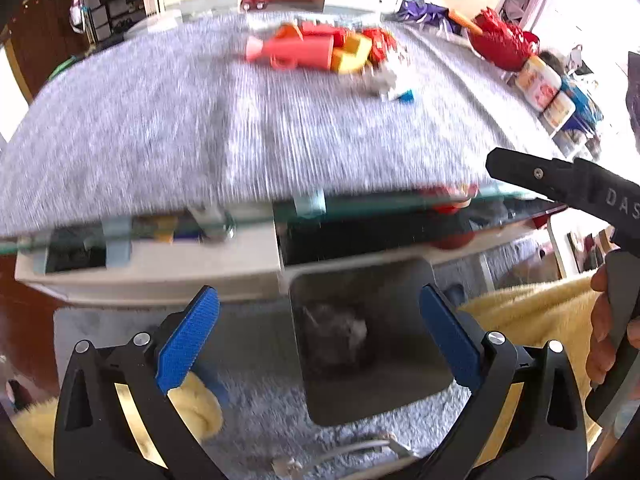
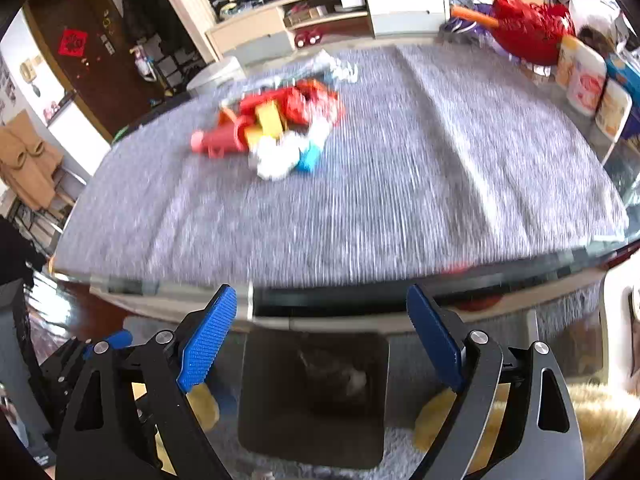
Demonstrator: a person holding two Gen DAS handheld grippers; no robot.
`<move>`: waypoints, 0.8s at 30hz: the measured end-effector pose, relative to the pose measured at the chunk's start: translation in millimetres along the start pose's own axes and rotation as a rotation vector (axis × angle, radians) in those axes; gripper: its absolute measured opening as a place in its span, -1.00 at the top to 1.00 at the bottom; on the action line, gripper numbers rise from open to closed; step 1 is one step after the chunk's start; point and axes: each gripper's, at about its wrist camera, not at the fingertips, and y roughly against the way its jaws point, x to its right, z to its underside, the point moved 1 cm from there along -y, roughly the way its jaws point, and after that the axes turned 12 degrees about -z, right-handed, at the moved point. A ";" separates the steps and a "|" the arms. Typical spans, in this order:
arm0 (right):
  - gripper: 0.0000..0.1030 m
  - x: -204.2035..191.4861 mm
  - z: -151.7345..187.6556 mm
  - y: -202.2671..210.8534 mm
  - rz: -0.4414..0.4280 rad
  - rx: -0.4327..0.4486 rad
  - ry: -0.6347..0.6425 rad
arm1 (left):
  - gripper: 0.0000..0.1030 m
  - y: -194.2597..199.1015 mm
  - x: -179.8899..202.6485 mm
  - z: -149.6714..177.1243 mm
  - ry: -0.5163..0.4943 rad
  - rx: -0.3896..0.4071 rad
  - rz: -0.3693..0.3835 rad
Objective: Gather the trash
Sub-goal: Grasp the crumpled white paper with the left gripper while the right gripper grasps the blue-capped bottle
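Observation:
A dark grey bin (image 1: 400, 380) stands on the rug in front of the table, with crumpled grey trash (image 1: 336, 332) at its bottom. My left gripper (image 1: 318, 292) hangs open above the bin, nothing between its blue pads. My right gripper (image 2: 320, 290) is also open and empty over the same bin (image 2: 272, 420). On the grey tablecloth (image 2: 400, 200) lies a pile of red, orange and yellow toys (image 2: 276, 120) with crumpled white paper (image 2: 276, 158) and a blue block (image 2: 308, 158). The pile (image 1: 320, 50) sits far back in the left wrist view.
A red bag (image 2: 528, 36) and printed canisters (image 2: 586, 80) crowd the table's right edge. The glass table edge (image 1: 360, 204) juts out above the bin. Yellow fluffy fabric (image 1: 532, 308) lies beside the bin, a white cable (image 1: 360, 448) on the rug. A hand (image 1: 604, 320) holds the right gripper's handle.

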 end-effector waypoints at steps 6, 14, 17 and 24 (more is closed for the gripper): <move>-0.70 13.6 -38.5 -6.7 0.034 0.021 -0.011 | -0.84 -1.7 8.1 -37.6 -0.020 0.029 0.023; -0.69 33.6 -78.8 -22.8 0.066 0.028 -0.040 | -0.80 -16.7 29.3 -90.7 -0.046 0.064 0.065; -0.68 40.3 -84.4 -24.9 0.073 0.036 -0.055 | -0.64 -23.9 39.6 -107.6 -0.062 0.067 0.081; -0.48 53.5 -99.5 -35.1 0.059 0.038 -0.087 | -0.29 -49.1 60.1 -138.0 -0.081 0.051 0.123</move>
